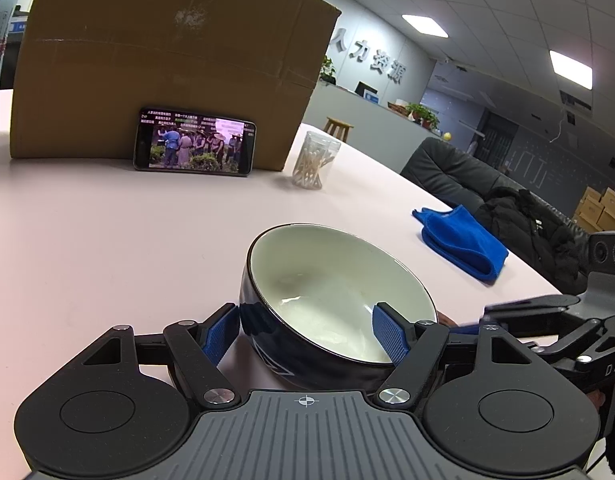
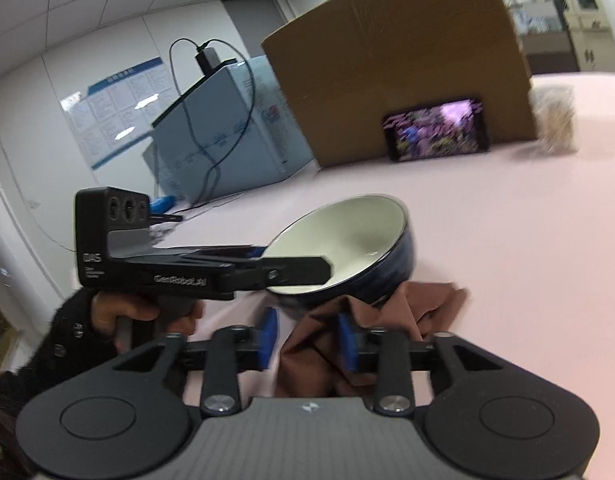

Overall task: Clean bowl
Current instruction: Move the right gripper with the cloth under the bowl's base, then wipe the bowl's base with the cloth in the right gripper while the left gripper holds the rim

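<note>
Tongs in our left hand (image 1: 307,336) pinch the near rim of the dark blue bowl with the white inside (image 1: 339,288), one blue pad outside the wall and one inside, and the bowl sits tipped on the pale pink table (image 1: 107,240). Our right tongs (image 2: 307,338) stand spread apart with the crumpled brown cloth (image 2: 387,312) lying between them, just in front of the bowl. Far off we see a phone (image 1: 194,143) leaning on a big cardboard box (image 1: 167,60), and a blue cloth (image 1: 463,242) to the right.

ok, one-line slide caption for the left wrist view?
Left tool grips tilted bowl by its rim on the pink table; blue cloth lies beyond.
</note>
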Tool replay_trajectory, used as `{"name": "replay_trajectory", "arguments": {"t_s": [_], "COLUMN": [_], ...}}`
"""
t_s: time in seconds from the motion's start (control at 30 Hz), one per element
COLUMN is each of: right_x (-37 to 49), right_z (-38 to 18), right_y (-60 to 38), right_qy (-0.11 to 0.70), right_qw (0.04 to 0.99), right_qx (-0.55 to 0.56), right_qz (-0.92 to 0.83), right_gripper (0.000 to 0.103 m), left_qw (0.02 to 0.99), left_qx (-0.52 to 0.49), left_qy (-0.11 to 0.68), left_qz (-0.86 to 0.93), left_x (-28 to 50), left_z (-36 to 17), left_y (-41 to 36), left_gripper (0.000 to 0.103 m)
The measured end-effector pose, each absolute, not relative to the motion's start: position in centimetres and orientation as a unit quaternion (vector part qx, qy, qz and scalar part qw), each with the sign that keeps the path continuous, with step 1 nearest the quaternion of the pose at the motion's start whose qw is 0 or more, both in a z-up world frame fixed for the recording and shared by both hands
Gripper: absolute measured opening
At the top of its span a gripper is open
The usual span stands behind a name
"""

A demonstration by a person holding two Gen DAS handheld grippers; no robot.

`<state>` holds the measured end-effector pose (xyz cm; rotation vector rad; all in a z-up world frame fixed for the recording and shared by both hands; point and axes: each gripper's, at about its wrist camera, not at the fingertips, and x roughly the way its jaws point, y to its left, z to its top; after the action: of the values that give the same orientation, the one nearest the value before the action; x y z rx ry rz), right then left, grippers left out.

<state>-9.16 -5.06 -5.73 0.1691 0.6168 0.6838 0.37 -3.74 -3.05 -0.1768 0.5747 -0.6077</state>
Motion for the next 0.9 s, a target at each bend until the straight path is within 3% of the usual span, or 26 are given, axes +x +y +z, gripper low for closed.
{"name": "replay_trajectory", "arguments": {"t_s": [0.27,0.6,0.63,0.77,0.8,0.87,0.9], "right_x": [-9.5,-9.0,-9.2,-9.9,-10.0,-10.3,-10.4], "right_z": [-5.4,-6.7,-6.7,-6.6,-6.6,-6.6,-6.5], "right_y": [-5.0,-2.4,-2.1,-1.3,-1.2,-1.2,-1.2], "right_qy": [0.286,0.323,0.319,0.308,0.305,0.300,0.297], "right_qw": [0.911,0.884,0.885,0.888,0.889,0.889,0.888], "right_qx": [0.008,-0.045,-0.054,-0.080,-0.087,-0.091,-0.091], "right_qz": [0.295,0.334,0.334,0.333,0.330,0.333,0.340], "right_gripper": [0.081,0.081,0.079,0.048,0.045,0.022,0.019], "left_qw": [0.910,0.910,0.910,0.910,0.910,0.910,0.910], "left_qx": [-0.085,-0.085,-0.085,-0.085,-0.085,-0.085,-0.086], "left_qy": [0.279,0.278,0.278,0.279,0.279,0.279,0.279], "left_qz": [-0.295,-0.294,-0.294,-0.295,-0.295,-0.295,-0.295], "left_x": [0.4,0.4,0.4,0.4,0.4,0.4,0.4], "left_z": [-3.1,-3.1,-3.1,-3.1,-3.1,-3.1,-3.1], "left_y": [-4.0,-4.0,-4.0,-4.0,-4.0,-4.0,-4.0], "left_gripper": [0.074,0.074,0.074,0.074,0.074,0.074,0.074]}}
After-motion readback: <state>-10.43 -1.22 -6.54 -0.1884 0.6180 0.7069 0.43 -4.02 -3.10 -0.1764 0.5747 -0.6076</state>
